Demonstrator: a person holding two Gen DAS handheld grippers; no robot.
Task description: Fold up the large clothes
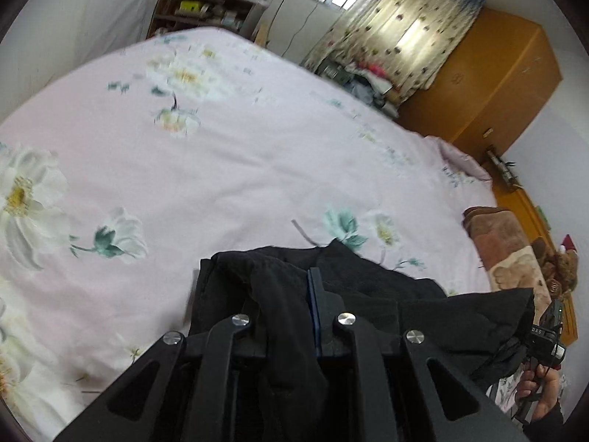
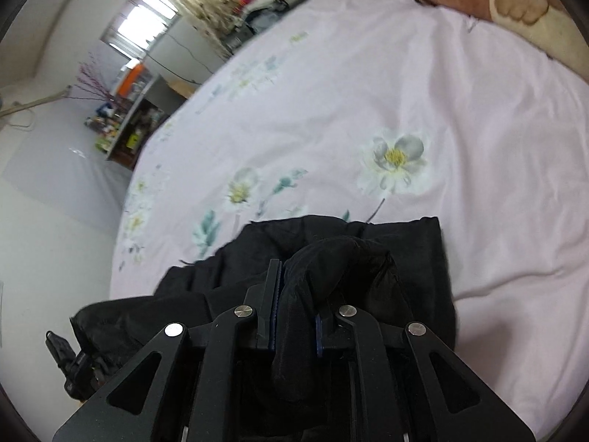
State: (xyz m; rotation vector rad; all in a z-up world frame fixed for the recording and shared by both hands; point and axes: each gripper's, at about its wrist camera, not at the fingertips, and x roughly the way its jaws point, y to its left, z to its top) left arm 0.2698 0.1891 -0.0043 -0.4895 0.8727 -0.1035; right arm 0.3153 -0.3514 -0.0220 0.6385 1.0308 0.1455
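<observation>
Black garment (image 1: 368, 287), large and bunched, held above a bed (image 1: 221, 154) with a pink flowered sheet, stretched between both claws. Left claw (image 1: 283, 294): fingers clamped together on a gathered fold of the cloth, which drapes over and between them; right claw (image 2: 294, 287): likewise closed on a thick roll of the same cloth. Also on the bed, at its far side: brown bear-print pillow (image 1: 504, 243); beyond the bed: shelf (image 1: 206, 7), patterned curtain (image 1: 397, 25), orange wardrobe (image 1: 497, 77).
</observation>
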